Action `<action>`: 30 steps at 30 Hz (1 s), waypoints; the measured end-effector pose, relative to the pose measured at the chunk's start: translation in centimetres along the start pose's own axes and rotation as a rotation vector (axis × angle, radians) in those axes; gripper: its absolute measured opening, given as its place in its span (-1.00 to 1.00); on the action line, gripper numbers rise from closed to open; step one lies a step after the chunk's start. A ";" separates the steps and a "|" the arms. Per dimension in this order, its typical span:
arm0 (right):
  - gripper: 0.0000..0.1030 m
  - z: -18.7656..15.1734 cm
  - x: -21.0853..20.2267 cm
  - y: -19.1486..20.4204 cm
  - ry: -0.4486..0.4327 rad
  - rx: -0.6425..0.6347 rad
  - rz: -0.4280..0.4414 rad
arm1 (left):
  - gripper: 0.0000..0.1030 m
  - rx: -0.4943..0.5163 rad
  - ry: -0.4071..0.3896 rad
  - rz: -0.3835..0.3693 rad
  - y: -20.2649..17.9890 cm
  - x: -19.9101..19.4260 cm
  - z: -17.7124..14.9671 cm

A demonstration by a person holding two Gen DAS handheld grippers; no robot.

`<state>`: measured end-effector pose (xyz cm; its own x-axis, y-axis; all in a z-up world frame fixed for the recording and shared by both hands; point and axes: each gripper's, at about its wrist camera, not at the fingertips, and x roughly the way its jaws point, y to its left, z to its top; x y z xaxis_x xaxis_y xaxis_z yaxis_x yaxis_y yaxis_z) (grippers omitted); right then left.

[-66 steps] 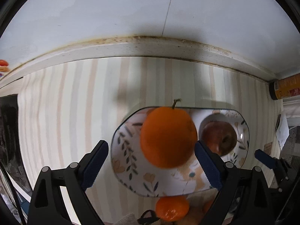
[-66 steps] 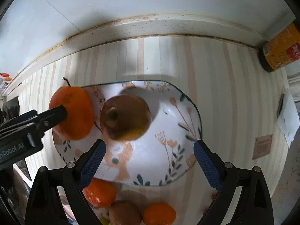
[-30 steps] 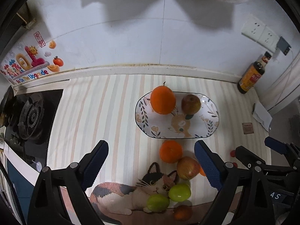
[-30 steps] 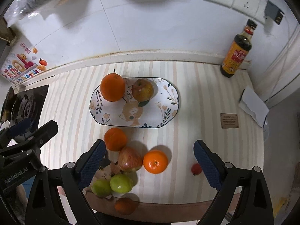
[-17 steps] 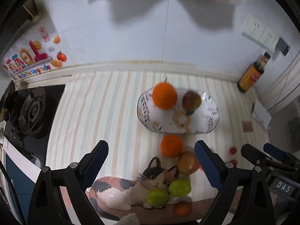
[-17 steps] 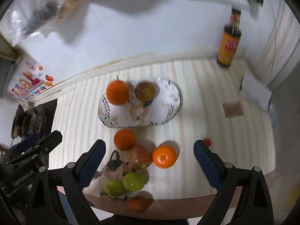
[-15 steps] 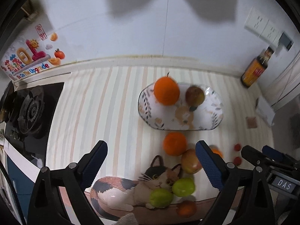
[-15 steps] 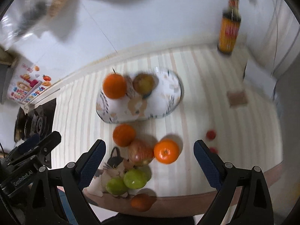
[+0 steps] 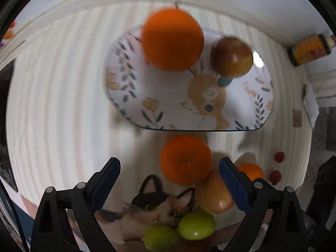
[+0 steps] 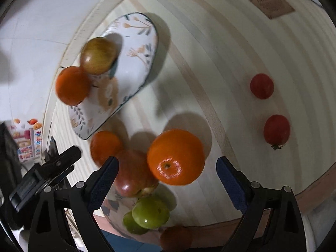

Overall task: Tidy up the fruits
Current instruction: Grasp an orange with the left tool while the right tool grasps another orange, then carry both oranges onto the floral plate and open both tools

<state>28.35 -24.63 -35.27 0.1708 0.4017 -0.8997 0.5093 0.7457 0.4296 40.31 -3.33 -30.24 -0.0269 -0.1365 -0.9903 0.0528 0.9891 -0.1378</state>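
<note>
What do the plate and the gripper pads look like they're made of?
Plate: likely glazed ceramic; glossy white with a bright glare spot and printed leaves and fox. Left hand-held gripper pads: probably rubber or soft plastic; matte blue, ridged texture.

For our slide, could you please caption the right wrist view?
Open right tongs above an orange; plate behind.

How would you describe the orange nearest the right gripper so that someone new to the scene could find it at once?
Start at the oval patterned plate on the striped counter, then move toward the counter's front edge, where loose fruit clusters. The orange sits at that cluster's right side, against a red apple. Unlike the other loose orange close to the plate, it shows its navel upward and lies between the open fingers of the right gripper.
</note>
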 end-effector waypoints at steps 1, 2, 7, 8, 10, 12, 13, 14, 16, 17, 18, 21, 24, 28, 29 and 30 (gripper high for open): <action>0.85 0.1 0.3 -0.2 0.003 0.009 0.000 | 0.86 0.015 0.017 0.010 -0.2 0.8 0.2; 0.83 0.2 0.7 -0.3 0.009 0.017 0.002 | 0.86 0.033 0.032 0.018 -0.6 1.5 0.5; 0.51 0.7 2.0 -0.4 0.029 0.022 0.016 | 0.61 0.109 0.022 -0.004 -2.2 2.6 0.4; 0.48 0.6 2.1 -0.2 0.025 0.013 0.003 | 0.45 0.121 0.016 -0.012 -2.6 2.6 0.2; 0.37 0.6 2.4 0.0 0.018 -0.004 -0.023 | 0.19 0.146 0.011 -0.023 -3.2 2.3 -0.1; 0.30 0.7 2.4 0.1 0.021 -0.013 -0.024 | 0.18 0.173 0.003 0.007 -3.9 2.1 -0.5; 0.30 0.7 2.4 0.1 0.026 -0.019 -0.025 | 0.18 0.180 -0.002 0.007 -4.0 2.1 -0.8; 0.30 0.7 2.3 0.2 0.031 -0.031 -0.040 | 0.17 0.177 -0.001 0.007 -4.0 2.0 -1.0; 0.30 0.4 2.0 0.3 0.041 -0.069 -0.082 | 0.16 0.174 -0.013 0.042 -3.4 1.4 -2.1; 0.30 0.1 1.9 0.4 0.047 -0.095 -0.101 | 0.16 0.171 -0.022 0.050 -2.7 1.1 -2.7; 0.30 -0.1 1.8 0.4 0.051 -0.115 -0.117 | 0.15 0.165 -0.028 0.057 -2.0 0.7 -3.6; 0.30 -0.9 1.6 0.6 0.056 -0.185 -0.177 | 0.15 0.139 -0.022 0.039 0.0 -0.1 -5.6; 0.30 -1.2 1.7 0.6 0.051 -0.203 -0.181 | 0.19 0.124 -0.041 0.021 0.8 -0.6 -6.7; 0.30 -1.3 1.8 0.7 0.054 -0.181 -0.169 | 0.24 0.106 -0.030 -0.014 1.2 0.2 -6.3; 0.31 -1.3 1.8 0.8 0.055 -0.182 -0.169 | 0.25 0.106 -0.028 -0.018 1.2 0.4 -6.2; 0.31 -1.3 1.9 1.0 0.055 -0.183 -0.170 | 0.25 0.104 -0.027 -0.021 1.1 0.6 -5.9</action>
<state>28.08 -22.43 -36.44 0.0473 0.2864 -0.9569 0.3648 0.8869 0.2834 34.48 -1.98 -30.83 -0.0020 -0.1601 -0.9871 0.1558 0.9750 -0.1585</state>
